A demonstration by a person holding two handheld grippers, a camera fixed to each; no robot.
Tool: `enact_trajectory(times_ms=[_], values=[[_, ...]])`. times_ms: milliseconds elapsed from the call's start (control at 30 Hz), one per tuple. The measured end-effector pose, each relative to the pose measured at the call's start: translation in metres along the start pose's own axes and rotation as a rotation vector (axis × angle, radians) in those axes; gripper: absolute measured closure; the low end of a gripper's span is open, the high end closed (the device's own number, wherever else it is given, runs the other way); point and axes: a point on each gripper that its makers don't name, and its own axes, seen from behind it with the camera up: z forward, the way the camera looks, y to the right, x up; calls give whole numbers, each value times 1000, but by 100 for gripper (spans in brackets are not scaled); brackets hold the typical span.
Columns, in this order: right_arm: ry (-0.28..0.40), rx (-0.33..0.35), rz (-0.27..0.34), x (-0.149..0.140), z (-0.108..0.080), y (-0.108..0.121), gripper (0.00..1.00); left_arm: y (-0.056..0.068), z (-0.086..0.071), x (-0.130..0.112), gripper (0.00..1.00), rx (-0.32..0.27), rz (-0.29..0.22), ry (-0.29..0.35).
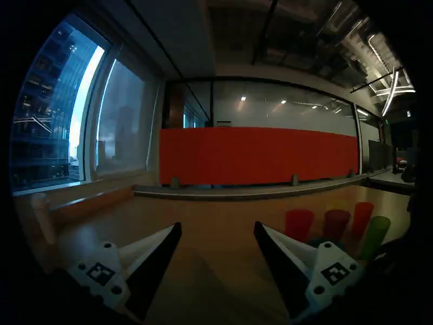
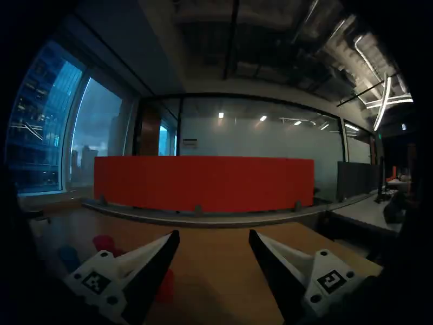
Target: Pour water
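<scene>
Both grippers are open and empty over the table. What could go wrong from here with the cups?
1. The cups stand close together, the green cup at the group's edge; reaching for one with the left gripper could knock its neighbours.
2. A red object sits partly hidden behind a finger of the right gripper; moving forward may bump it.
3. In this dim light I cannot tell which cup holds water, so a tilt could spill.

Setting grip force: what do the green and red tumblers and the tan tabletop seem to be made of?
The green tumbler and leftmost red tumbler are likely translucent plastic, since light glows through their walls. The tan tabletop looks like smooth wood or laminate with a faint sheen; it is too dim to settle.
</scene>
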Motion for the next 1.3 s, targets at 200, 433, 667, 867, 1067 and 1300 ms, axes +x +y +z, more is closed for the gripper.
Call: enact_trajectory(times_ms=[200, 433, 667, 867, 1067, 1300], values=[[2, 2, -1, 0, 0, -1, 1, 1, 0, 0, 0, -7, 0, -1], [3, 7, 0, 1, -1, -4, 1, 2, 0, 0, 0, -12, 1, -2], [7, 6, 1, 3, -1, -1, 1, 4, 1, -1, 0, -19, 1, -3], [8, 6, 3, 5, -1, 0, 1, 4, 0, 0, 0, -20, 1, -3], [9, 7, 2, 5, 0, 1, 1, 6, 0, 0, 0, -26, 1, -3], [9, 9, 0, 5, -1, 0, 1, 7, 0, 0, 0, -27, 1, -4]])
